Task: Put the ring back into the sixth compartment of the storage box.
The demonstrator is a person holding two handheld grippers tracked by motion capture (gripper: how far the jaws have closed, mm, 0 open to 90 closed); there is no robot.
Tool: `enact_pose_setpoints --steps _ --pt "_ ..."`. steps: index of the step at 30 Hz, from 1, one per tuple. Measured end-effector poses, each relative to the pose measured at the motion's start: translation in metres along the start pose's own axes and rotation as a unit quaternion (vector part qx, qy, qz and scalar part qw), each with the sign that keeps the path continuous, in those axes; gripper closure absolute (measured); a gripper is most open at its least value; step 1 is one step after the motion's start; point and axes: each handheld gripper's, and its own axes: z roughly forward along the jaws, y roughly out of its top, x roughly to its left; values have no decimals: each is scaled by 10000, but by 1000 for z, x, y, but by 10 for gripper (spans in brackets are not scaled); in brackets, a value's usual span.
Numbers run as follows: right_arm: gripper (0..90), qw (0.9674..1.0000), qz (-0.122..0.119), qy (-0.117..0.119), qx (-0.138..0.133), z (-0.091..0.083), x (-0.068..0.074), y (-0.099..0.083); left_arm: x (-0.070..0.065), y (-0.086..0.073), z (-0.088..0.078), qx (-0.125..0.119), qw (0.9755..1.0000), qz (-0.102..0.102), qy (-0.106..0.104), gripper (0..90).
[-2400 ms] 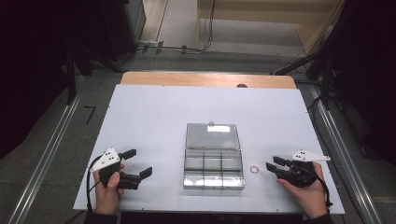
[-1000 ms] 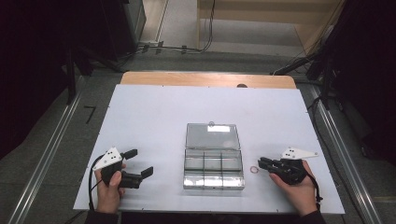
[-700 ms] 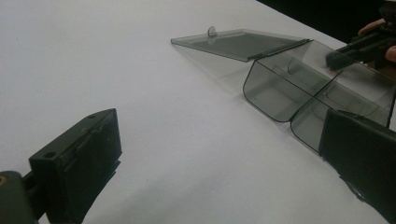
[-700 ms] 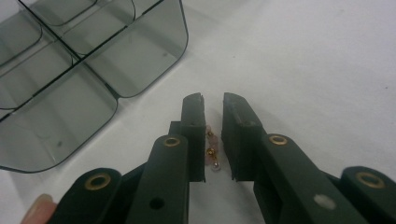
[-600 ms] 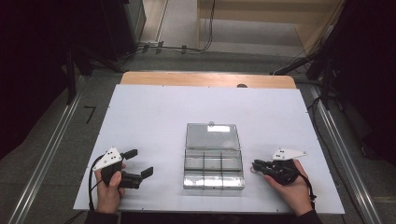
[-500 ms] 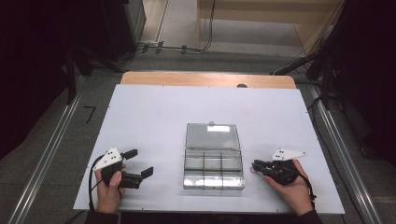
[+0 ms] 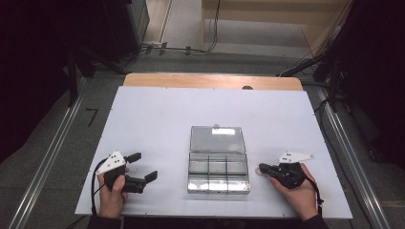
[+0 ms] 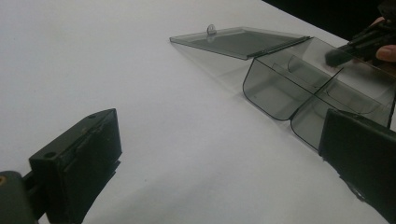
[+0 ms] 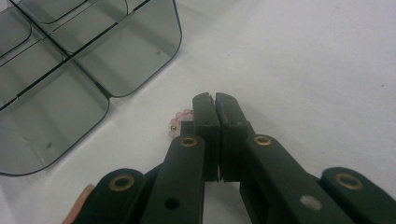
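A smoky clear compartment box (image 7: 218, 187) lies open mid-table, its lid (image 7: 217, 138) flat behind it and its cells (image 9: 70, 70) empty. Just right of the box, my right gripper (image 7: 262, 168) rests low on the table. Its jaws (image 9: 215, 100) have just been closing and now meet. A pink bead bracelet (image 9: 176, 120) pokes out beside the left jaw, and the rest of its loop is hidden under the jaws. My left gripper (image 7: 144, 165) sits left of the box with its jaws (image 8: 219, 135) wide open and nothing between them.
The box stands on a white tabletop (image 7: 157, 119) with a wooden strip (image 7: 210, 80) along its far edge. Metal rails (image 7: 341, 143) run along both sides. Cables lie on the floor beyond the table.
My right hand has slid left from the table's right side to the small pink loop beside the box, and the jaws have closed there. The left hand has stayed put.
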Motion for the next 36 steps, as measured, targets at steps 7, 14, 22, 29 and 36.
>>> enact_pose_setpoints --steps 7,14,22,29,36 --pt "866 9998 175 48 -102 -4 -3 0 0 0 0 -10 10000 1 -11 0" --pt "865 9994 233 108 -224 -10 -5 0 0 0 0 -3 10000 5 -3 0" --pt "865 9988 244 131 -411 -21 -3 3 0 0 0 -5 10000 4 0 0" --pt "865 9982 211 145 -535 -30 -1 5 -1 0 0 -13 10000 5 7 0" --pt "865 9978 192 148 -609 -36 -1 7 -1 0 0 -10 10000 10 5 0"
